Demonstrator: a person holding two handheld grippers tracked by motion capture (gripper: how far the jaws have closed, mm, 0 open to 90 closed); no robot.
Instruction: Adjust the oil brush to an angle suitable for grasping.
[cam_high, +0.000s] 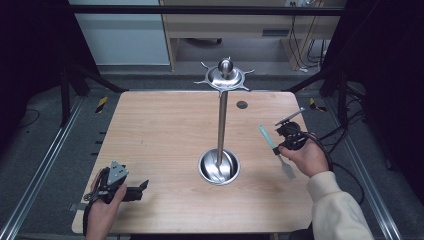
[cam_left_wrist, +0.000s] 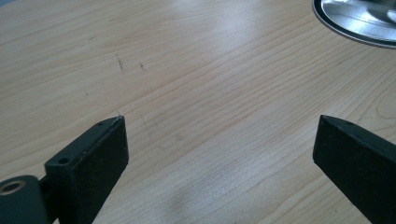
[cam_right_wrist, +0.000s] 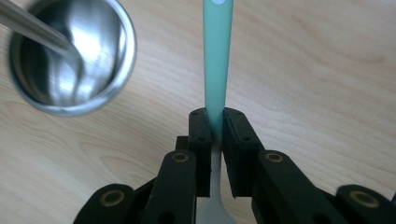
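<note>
The right hand-held gripper (cam_right_wrist: 215, 128) clamps a teal-handled fork (cam_right_wrist: 217, 60) above the bench (cam_high: 165, 130); the left hand-held gripper (cam_left_wrist: 219, 149) rests, jaws apart.

A: What is held there?

B: A slim utensil with a pale teal plastic handle and a flat steel head (cam_high: 276, 148), clamped between the black jaws of the right gripper (cam_right_wrist: 215, 122).

A: How does it sit in the grip?

B: The pads press on it where teal meets steel. The handle runs straight out ahead of the jaws, and the metal end trails back under the gripper body, toward the hand.

A: Resting on anything?

B: No, it hangs clear above the wood.
</note>
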